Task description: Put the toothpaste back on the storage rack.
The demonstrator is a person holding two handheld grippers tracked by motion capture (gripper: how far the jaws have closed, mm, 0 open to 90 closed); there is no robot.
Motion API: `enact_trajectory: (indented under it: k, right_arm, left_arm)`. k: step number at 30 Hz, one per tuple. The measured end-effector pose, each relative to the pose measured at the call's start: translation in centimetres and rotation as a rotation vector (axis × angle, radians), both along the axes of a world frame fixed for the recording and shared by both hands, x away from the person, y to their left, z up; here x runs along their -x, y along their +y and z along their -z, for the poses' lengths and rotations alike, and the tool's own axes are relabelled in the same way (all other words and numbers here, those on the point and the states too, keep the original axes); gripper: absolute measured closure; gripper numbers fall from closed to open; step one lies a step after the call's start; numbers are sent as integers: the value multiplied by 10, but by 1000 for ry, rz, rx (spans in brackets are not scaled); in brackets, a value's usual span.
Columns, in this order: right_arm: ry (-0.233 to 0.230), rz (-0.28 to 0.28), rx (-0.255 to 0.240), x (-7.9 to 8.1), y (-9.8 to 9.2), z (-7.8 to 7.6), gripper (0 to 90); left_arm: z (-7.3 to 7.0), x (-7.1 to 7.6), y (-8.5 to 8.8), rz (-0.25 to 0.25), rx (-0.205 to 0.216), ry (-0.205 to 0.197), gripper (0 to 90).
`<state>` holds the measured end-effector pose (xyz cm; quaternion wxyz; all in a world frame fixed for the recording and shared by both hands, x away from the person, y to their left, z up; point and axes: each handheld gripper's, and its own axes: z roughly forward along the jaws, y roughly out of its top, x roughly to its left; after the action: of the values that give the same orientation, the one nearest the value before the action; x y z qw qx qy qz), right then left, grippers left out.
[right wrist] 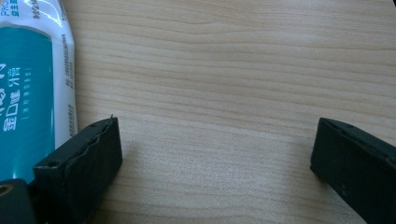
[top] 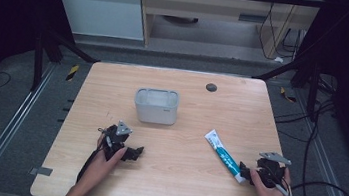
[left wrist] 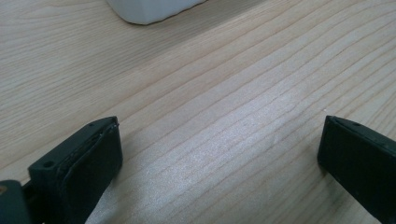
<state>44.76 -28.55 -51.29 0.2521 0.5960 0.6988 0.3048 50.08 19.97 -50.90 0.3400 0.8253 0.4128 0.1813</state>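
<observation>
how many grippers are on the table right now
2. The left gripper sits near the table's front left, below the grey container. The right gripper sits front right, beside the toothpaste tube.

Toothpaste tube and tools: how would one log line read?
left tool: open, empty | right tool: open, beside toothpaste tube, not gripping | tub: mid-table

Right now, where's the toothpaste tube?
High view: the toothpaste tube lies flat on the table's right half, its near end by the right gripper, right of the grey container.
</observation>
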Motion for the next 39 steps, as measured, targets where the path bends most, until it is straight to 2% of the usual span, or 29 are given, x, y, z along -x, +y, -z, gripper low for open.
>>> enact_trajectory:
  k: [3, 4, 5, 6, 7, 8, 10, 11, 12, 13, 16, 17, 18, 19, 21, 25, 28, 31, 33, 36, 39]
  right_arm:
    - [-1, -4, 1, 0, 0, 0, 34]
    - [-7, -11, 1, 0, 0, 0, 69]
    - [-13, -19, 3, 2, -2, -3, 152]
    - [-13, -19, 3, 2, -2, -3, 152]
    - [6, -39, -3, 3, -3, -6, 155]
    - [-16, -46, -11, 8, -4, -22, 167]
    - [-19, -48, -5, 10, -4, -27, 183]
    - [-3, -67, 40, 12, -2, -43, 195]
    - [-3, -67, 40, 12, -2, -43, 195]
    - [-3, -94, 58, 15, 1, -55, 210]
    - [-8, -117, 72, 18, 4, -64, 212]
    - [-5, -147, 84, 19, 9, -72, 233]
    - [-5, -147, 84, 19, 9, -72, 233]
    - [-2, -175, 97, 19, 15, -79, 240]
    - [7, -184, 99, 19, 18, -81, 248]
    - [29, -251, 155, 13, 36, -93, 283]
    - [52, -309, 159, 7, 51, -99, 328]
    - [114, -361, 183, -5, 67, -100, 387]
    - [122, -369, 183, -7, 69, -99, 399]
    - [148, -402, 219, -15, 77, -98, 423]
    - [162, -409, 212, -21, 81, -99, 442]
  left_arm:
    - [0, 0, 0, 0, 0, 0, 0]
    - [0, 0, 0, 1, 0, 0, 0]
    - [0, 0, 0, 0, 0, 0, 0]
    - [0, 0, 0, 0, 0, 0, 0]
    - [0, 0, 0, 0, 0, 1, 0]
    - [0, 0, 0, 0, 0, 0, 0]
    - [0, 0, 0, 0, 0, 0, 0]
    - [0, 0, 0, -1, 0, 0, 0]
    - [0, 0, 0, -1, 0, 0, 0]
    - [0, 0, 0, 0, 0, 0, 0]
    - [0, 0, 0, -1, 0, 0, 0]
    - [0, 0, 0, -1, 0, 0, 0]
    - [0, 0, 0, -1, 1, 0, 0]
    - [0, 0, 0, 0, 0, 0, 0]
    - [0, 0, 0, 0, 0, 0, 0]
    - [0, 0, 0, 1, 1, 0, 0]
    - [0, 0, 0, 1, 0, 0, 0]
    - [0, 0, 0, 2, 0, 0, 0]
    - [0, -1, 0, 3, 1, 0, 0]
    - [0, -1, 0, 5, -1, -1, 0]
    - [0, -1, 0, 5, -1, -1, 0]
